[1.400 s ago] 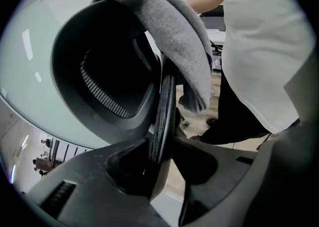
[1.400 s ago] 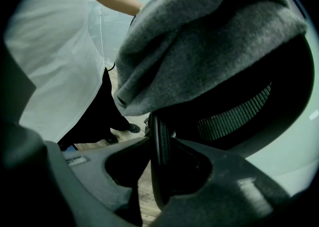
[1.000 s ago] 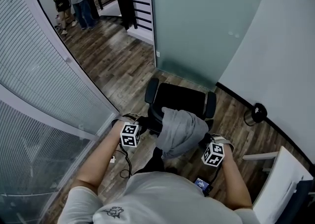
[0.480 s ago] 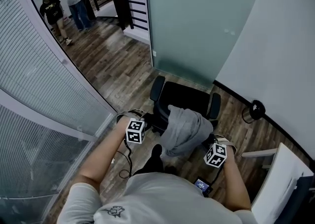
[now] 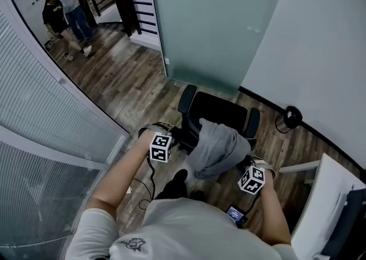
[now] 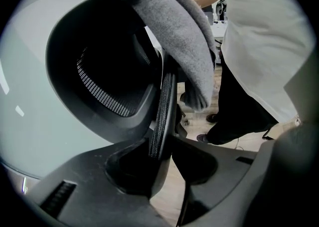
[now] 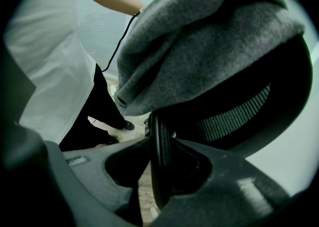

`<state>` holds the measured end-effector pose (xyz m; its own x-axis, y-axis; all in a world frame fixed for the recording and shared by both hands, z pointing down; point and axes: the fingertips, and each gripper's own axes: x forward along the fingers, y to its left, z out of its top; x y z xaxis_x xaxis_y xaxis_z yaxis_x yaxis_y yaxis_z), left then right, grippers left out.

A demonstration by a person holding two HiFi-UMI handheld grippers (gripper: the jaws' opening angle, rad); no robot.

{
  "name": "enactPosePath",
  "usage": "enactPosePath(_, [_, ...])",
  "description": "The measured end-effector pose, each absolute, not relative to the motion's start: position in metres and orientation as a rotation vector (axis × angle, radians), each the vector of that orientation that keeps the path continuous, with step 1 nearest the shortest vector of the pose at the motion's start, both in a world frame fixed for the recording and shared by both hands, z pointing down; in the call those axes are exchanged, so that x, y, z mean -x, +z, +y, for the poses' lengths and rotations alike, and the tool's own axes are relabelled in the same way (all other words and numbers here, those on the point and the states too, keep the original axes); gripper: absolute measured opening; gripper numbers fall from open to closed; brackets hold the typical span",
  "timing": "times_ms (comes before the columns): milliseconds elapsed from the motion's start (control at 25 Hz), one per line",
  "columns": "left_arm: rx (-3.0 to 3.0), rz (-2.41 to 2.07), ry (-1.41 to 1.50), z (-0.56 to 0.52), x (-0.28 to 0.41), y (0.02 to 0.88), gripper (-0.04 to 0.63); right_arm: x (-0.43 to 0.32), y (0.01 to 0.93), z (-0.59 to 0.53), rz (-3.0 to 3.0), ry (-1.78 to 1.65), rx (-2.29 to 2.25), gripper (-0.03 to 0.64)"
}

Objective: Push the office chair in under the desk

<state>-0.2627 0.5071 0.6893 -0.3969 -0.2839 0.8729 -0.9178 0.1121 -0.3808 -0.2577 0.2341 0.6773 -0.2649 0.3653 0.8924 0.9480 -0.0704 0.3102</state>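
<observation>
A black office chair (image 5: pixel 220 113) stands on the wood floor with a grey garment (image 5: pixel 214 147) draped over its backrest. My left gripper (image 5: pixel 178 139) is shut on the backrest's left edge, and my right gripper (image 5: pixel 245 167) is shut on its right edge. In the left gripper view the backrest's rim (image 6: pixel 163 116) runs between the jaws of the left gripper (image 6: pixel 167 153), with the grey garment (image 6: pixel 174 26) above. In the right gripper view the backrest's rim (image 7: pixel 160 136) sits pinched in the right gripper (image 7: pixel 162 168), under the grey garment (image 7: pixel 209 36). A white desk (image 5: pixel 329 196) lies at the lower right.
A frosted glass panel (image 5: pixel 211 19) and a white wall (image 5: pixel 320 53) stand beyond the chair. A glass partition with blinds (image 5: pixel 40 116) runs along the left. A dark round object (image 5: pixel 293 117) sits by the wall. Two people (image 5: pixel 66 7) stand far off at the top left.
The chair, with both grippers on its backrest, has shifted a little to the right and turned. More of the white desk shows at the lower right. The people have slid left in view.
</observation>
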Motion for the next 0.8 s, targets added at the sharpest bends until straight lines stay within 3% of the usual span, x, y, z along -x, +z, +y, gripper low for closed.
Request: enactPosePath(800, [-1.638,-1.508,1.545,0.433,0.358,0.686,0.137,0.245,0.681,0.185,-1.825,-1.101,0.986,0.106])
